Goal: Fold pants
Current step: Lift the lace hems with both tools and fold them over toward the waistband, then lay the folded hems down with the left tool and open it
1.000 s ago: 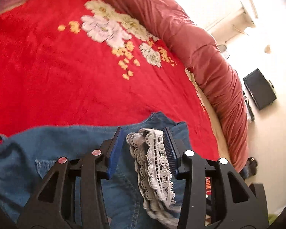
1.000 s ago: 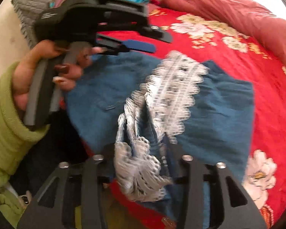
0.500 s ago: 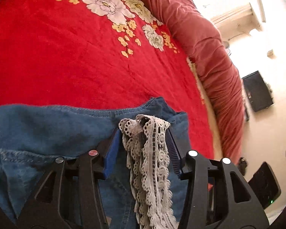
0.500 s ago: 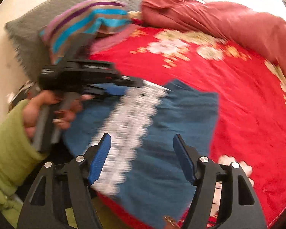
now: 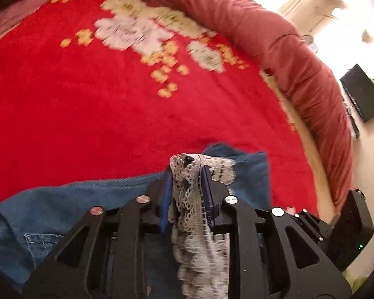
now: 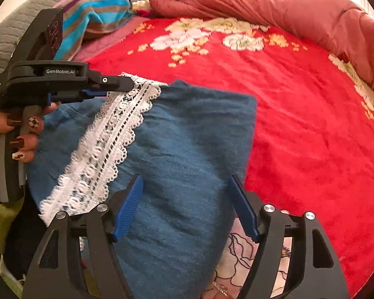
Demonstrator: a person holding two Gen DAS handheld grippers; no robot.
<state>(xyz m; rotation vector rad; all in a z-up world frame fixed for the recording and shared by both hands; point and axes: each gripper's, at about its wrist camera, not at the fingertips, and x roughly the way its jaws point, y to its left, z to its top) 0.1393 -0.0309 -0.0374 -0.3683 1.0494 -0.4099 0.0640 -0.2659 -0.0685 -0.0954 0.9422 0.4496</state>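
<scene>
Blue denim pants [image 6: 187, 144] with a white lace hem [image 6: 112, 134] lie folded on the red flowered bedspread [image 6: 299, 104]. My left gripper [image 5: 187, 174] is shut on the far end of the lace hem [image 5: 194, 211]; the denim [image 5: 62, 206] spreads below it. It also shows in the right wrist view [image 6: 127, 84], held by a hand at the left. My right gripper [image 6: 185, 186] is open and empty, its blue pads either side of the folded denim, just above it.
A rolled dusty-red quilt [image 6: 286, 2] runs along the bed's far and right side. A striped cloth [image 6: 97, 12] and a grey pillow [image 6: 10, 30] lie at the back left. A black box [image 5: 361, 92] stands on the floor beyond the bed.
My left gripper has closed on the lace hem. My right gripper let go of the lace a second ago, opened and drew back over the denim.
</scene>
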